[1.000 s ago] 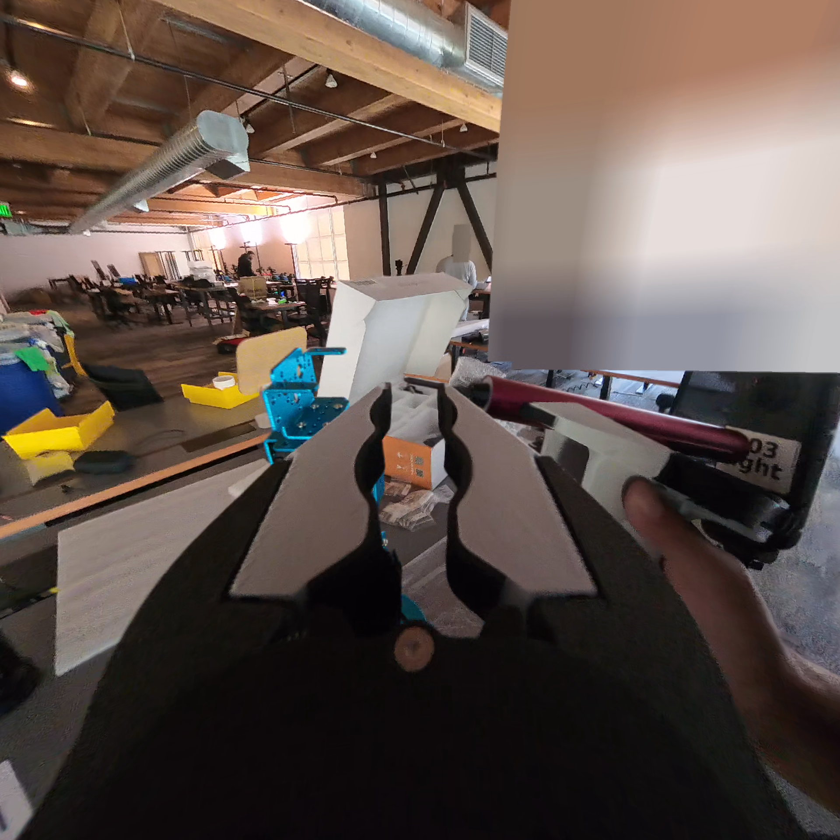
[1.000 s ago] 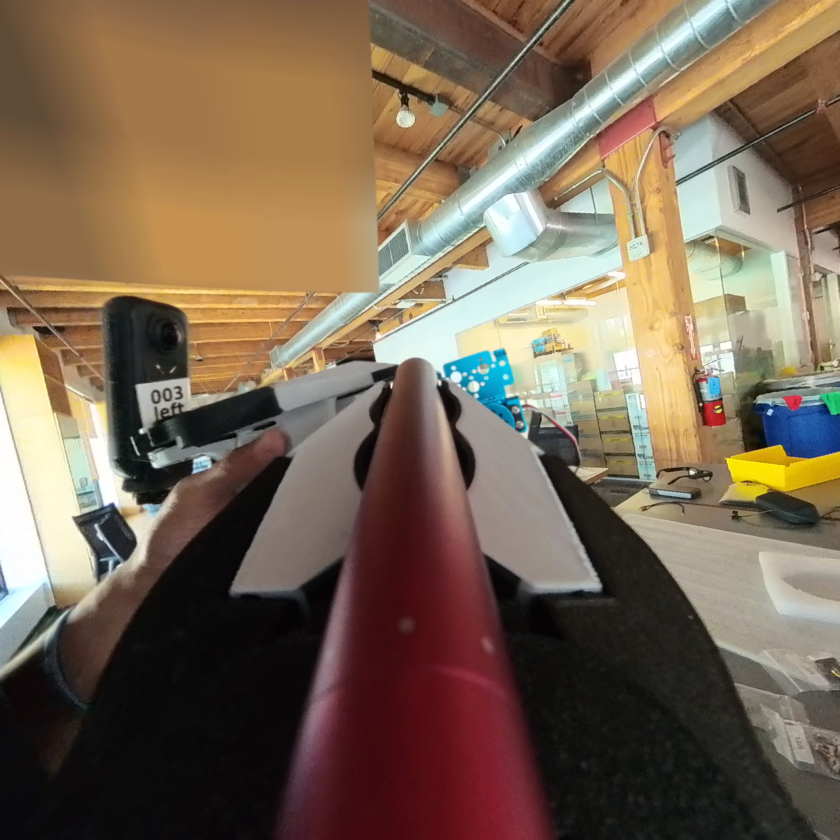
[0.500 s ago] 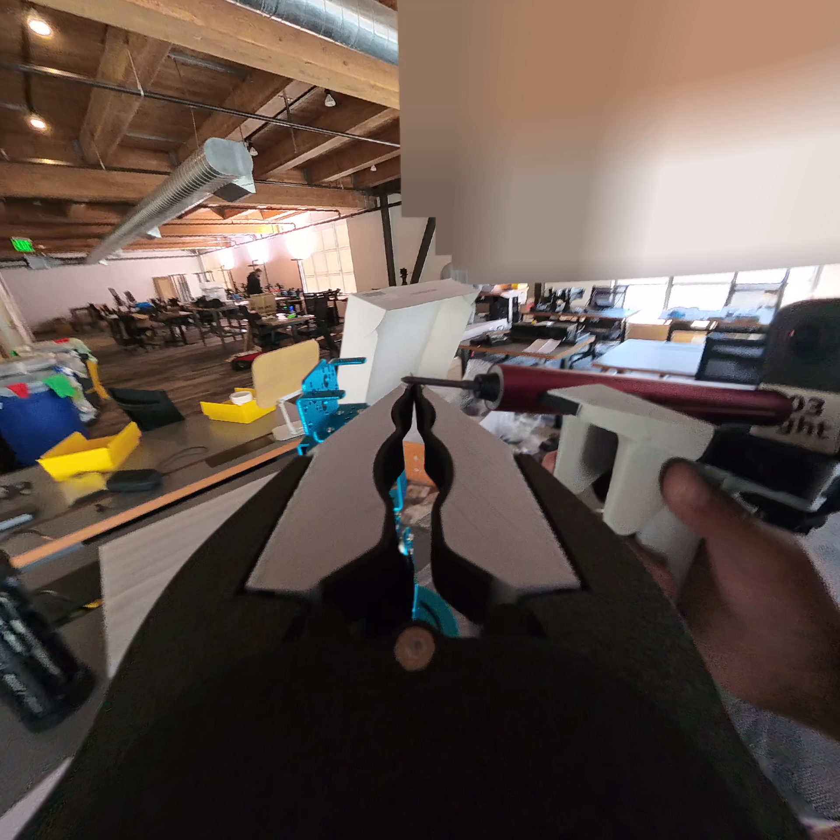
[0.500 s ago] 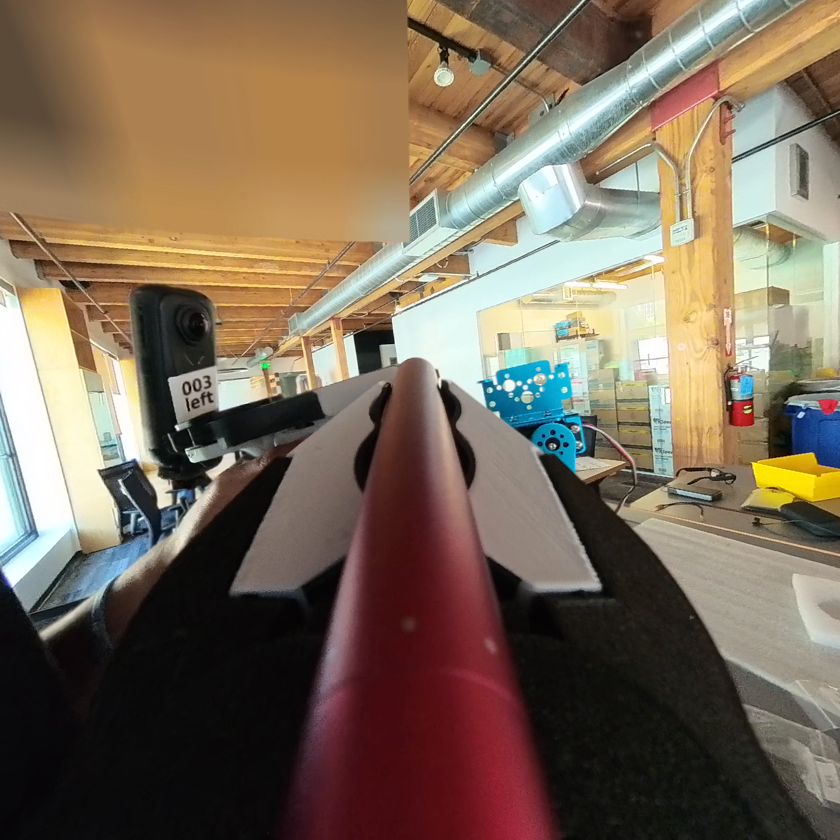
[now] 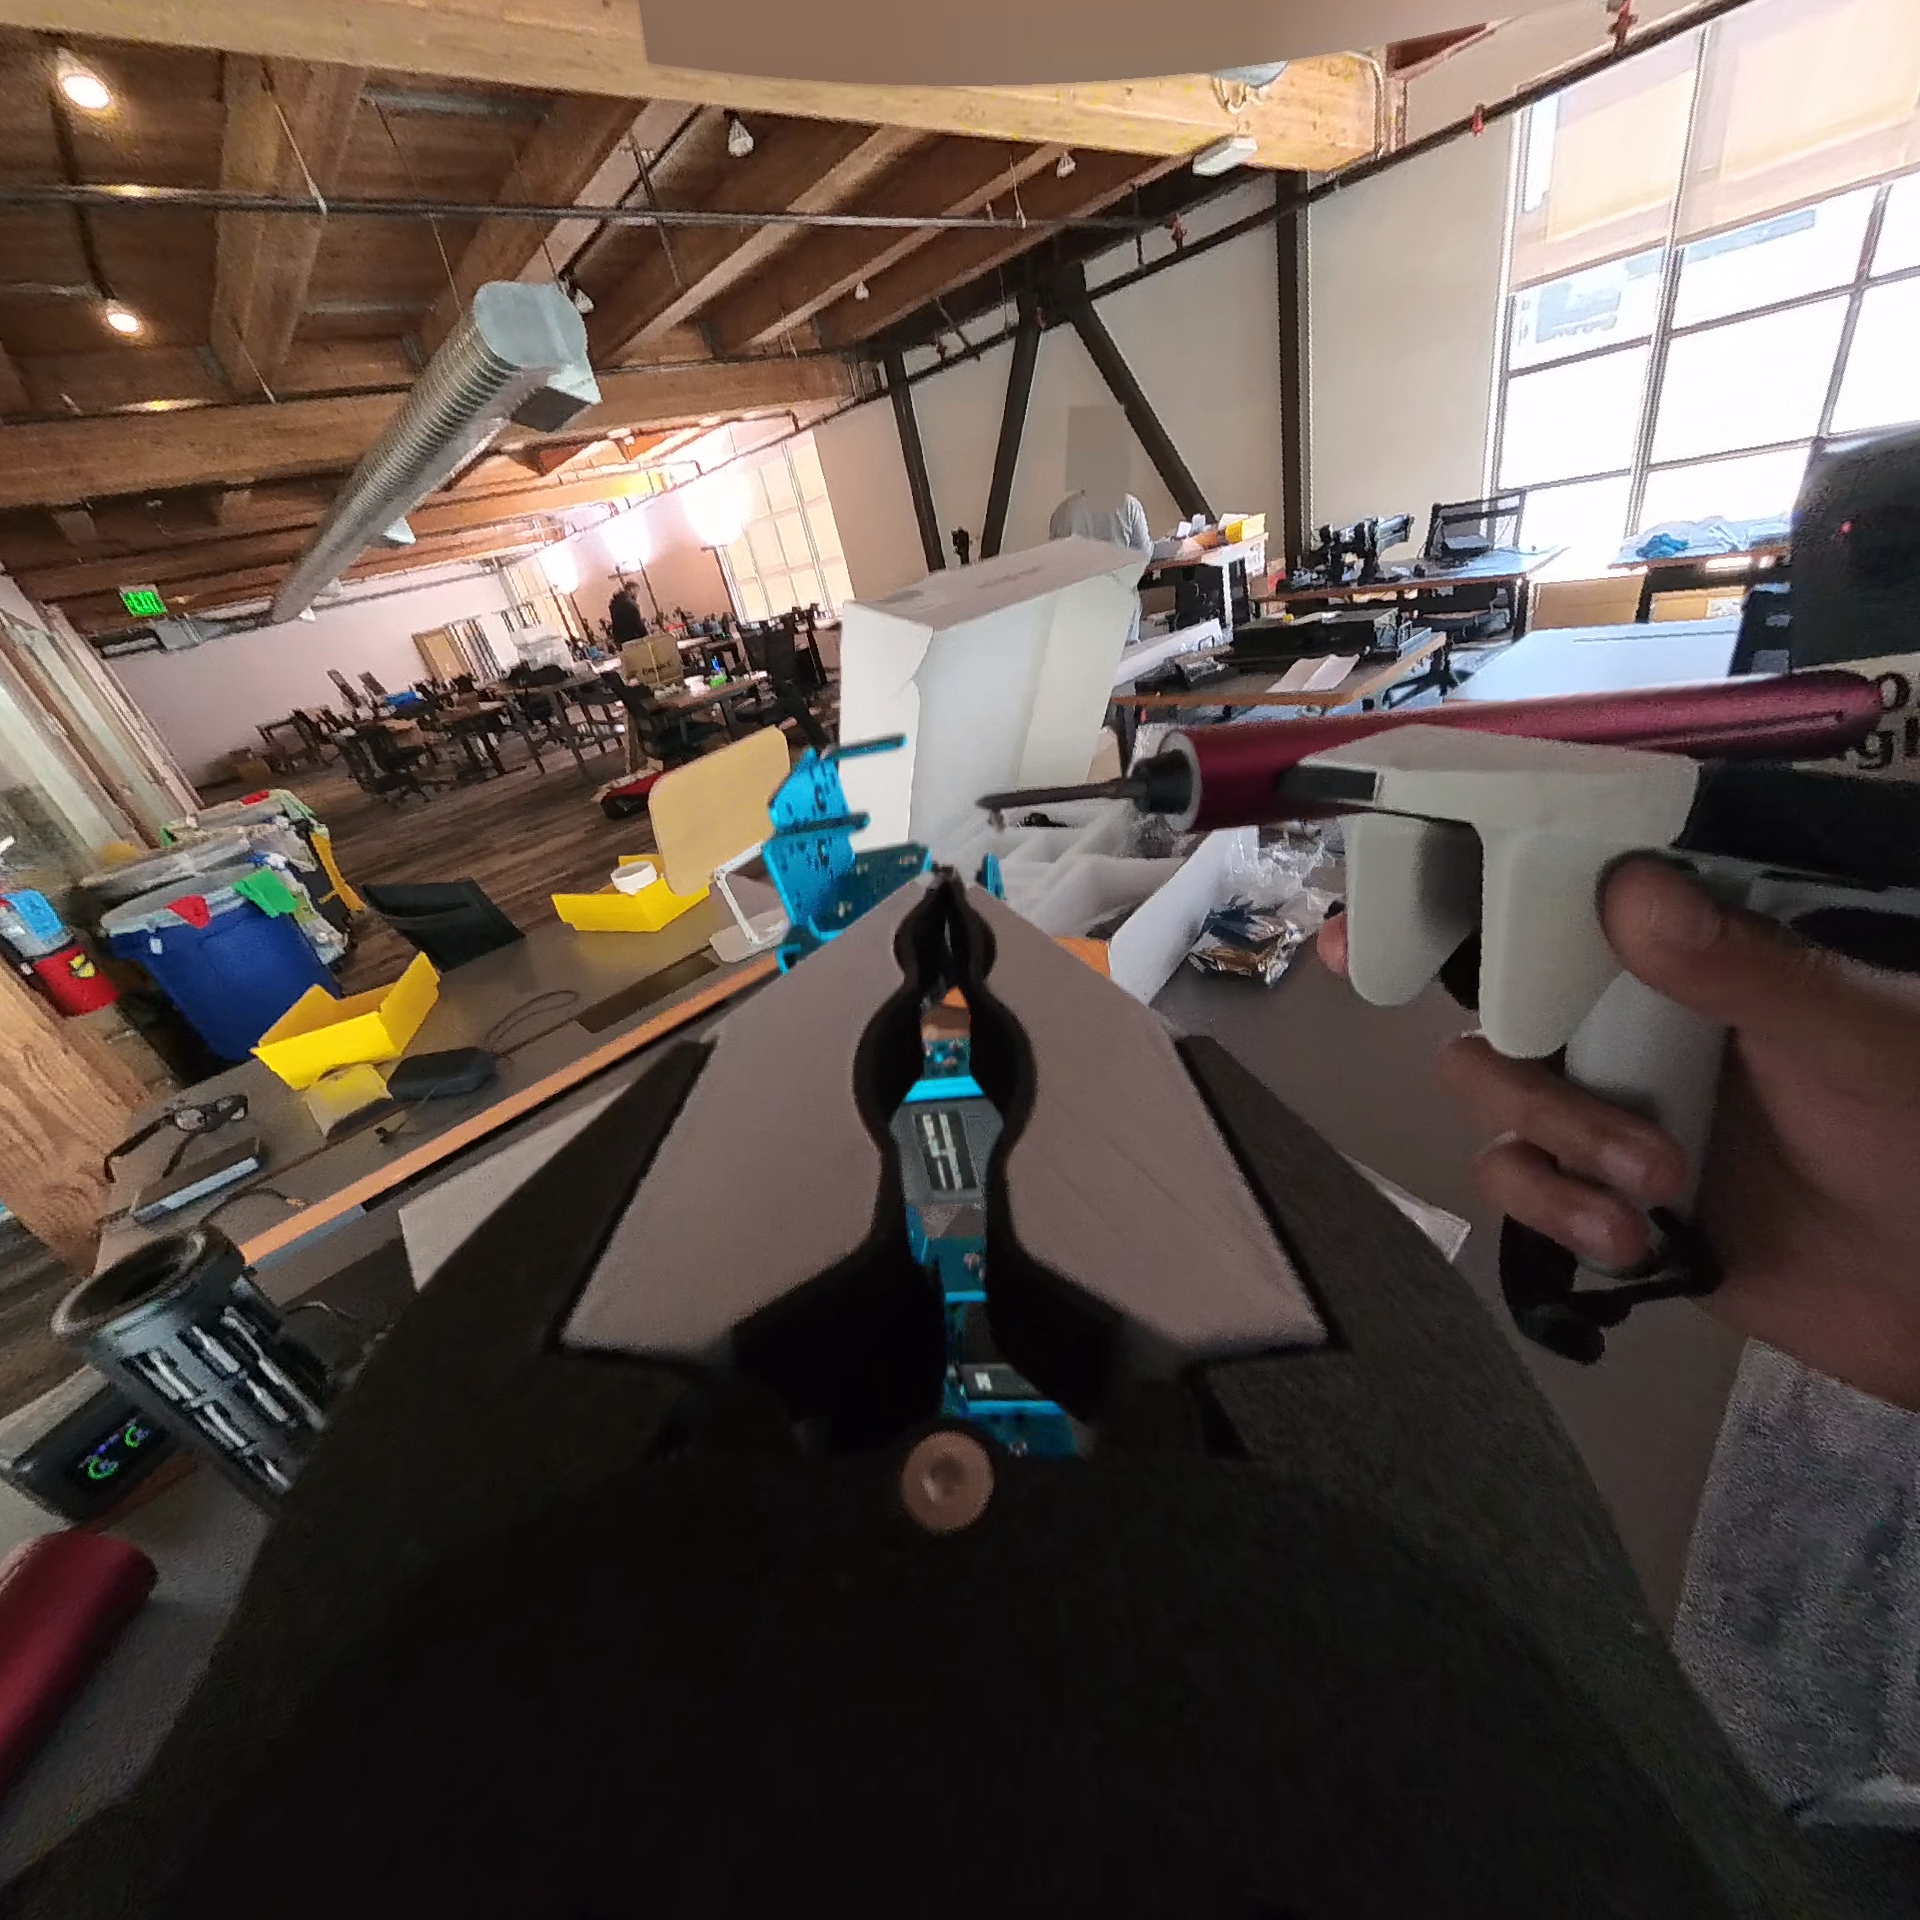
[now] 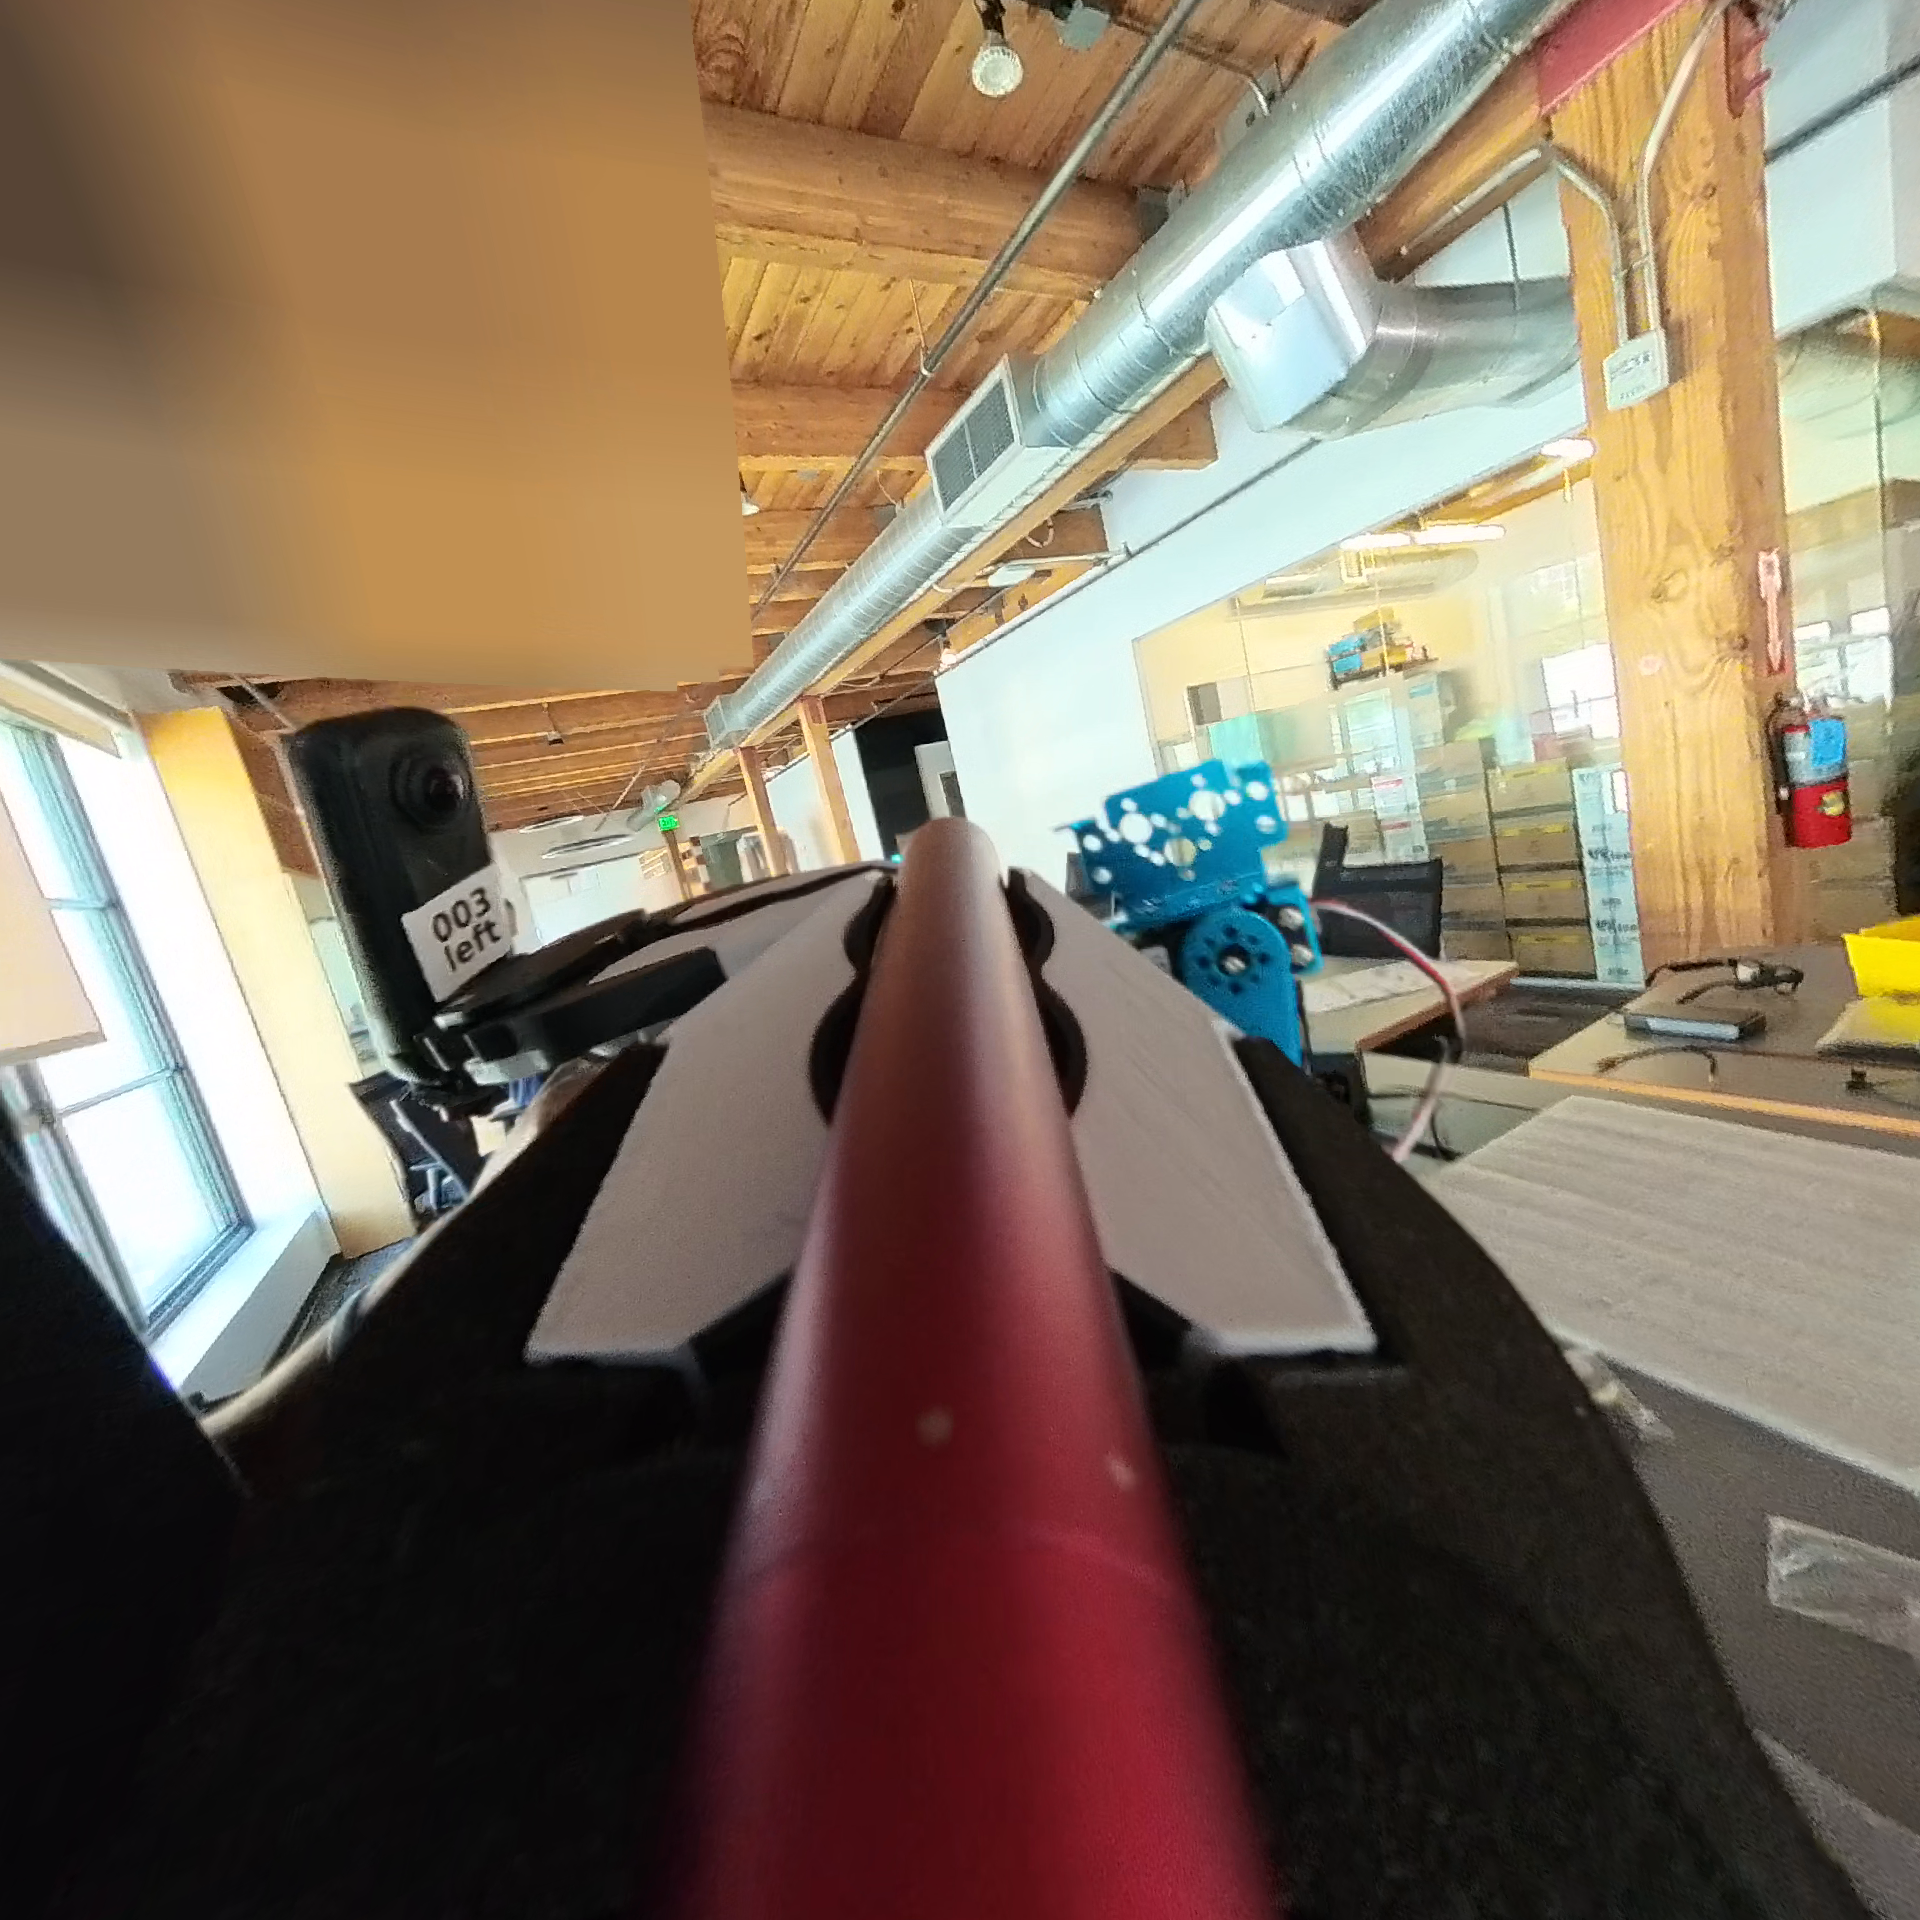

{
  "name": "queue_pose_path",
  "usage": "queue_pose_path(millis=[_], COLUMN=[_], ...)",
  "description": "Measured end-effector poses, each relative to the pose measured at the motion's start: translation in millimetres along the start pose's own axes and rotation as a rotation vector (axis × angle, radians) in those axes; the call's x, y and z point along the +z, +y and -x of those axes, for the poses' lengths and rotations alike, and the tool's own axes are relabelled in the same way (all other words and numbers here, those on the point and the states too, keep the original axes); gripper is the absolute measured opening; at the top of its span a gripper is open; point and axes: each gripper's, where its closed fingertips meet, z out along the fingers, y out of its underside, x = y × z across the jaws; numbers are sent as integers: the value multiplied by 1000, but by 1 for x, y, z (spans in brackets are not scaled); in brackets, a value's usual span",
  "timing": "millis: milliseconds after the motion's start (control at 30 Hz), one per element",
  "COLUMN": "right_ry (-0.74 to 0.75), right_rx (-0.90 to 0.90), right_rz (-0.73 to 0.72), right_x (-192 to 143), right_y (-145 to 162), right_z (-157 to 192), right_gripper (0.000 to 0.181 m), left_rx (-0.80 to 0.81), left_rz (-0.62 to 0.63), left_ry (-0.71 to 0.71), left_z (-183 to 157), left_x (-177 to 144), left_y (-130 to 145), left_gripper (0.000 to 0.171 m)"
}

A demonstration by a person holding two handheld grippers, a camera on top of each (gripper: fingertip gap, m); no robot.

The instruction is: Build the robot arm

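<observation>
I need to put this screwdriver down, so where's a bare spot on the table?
The white foam sheet is bare, lying between the blue bracket and the plastic bags. The grey table beside the white box is also open. It is crowded around the yellow trays and glasses.

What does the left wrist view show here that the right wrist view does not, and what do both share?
Only the left wrist view: the left gripper with jaws shut, the screwdriver's dark bit, an open white box, yellow bins and a black bit holder.

Only the right wrist view: a red fire extinguisher and a silver duct.

Both: the red screwdriver clamped in the right gripper, and the blue metal bracket assembly.
</observation>
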Motion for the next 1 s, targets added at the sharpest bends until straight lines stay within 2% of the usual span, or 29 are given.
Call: queue_pose_path(millis=[33,67,167,433,567,633,1000], right_ry=[17,22,2,9,-4,-2,-39], right_rx=[26,77,224,219,187,166,60], right_rz=[8,14,19,64,71,74,113], right_x=[-3,-5,-11,-8,-3,-1,-2], right_y=[2,5,14,27,27,27,17], right_z=[-7,-13,-20,-21,-18,-17,-13], right_gripper=[23,23,22,23,22,22,22], left_rx=[-16,-43,-126,-169,-188,-181,10], left_rz=[14,26,31,30,24,6,0], left_ry=[9,39,73,56,47,53,42], left_z=[-1,-5,-14,-15,-9,-8,-5], left_x=[0,0,1,15,17,15,9], left_y=[6,12,25,29,29,25,22], left_gripper=[0,0,15,17,9,0,0])
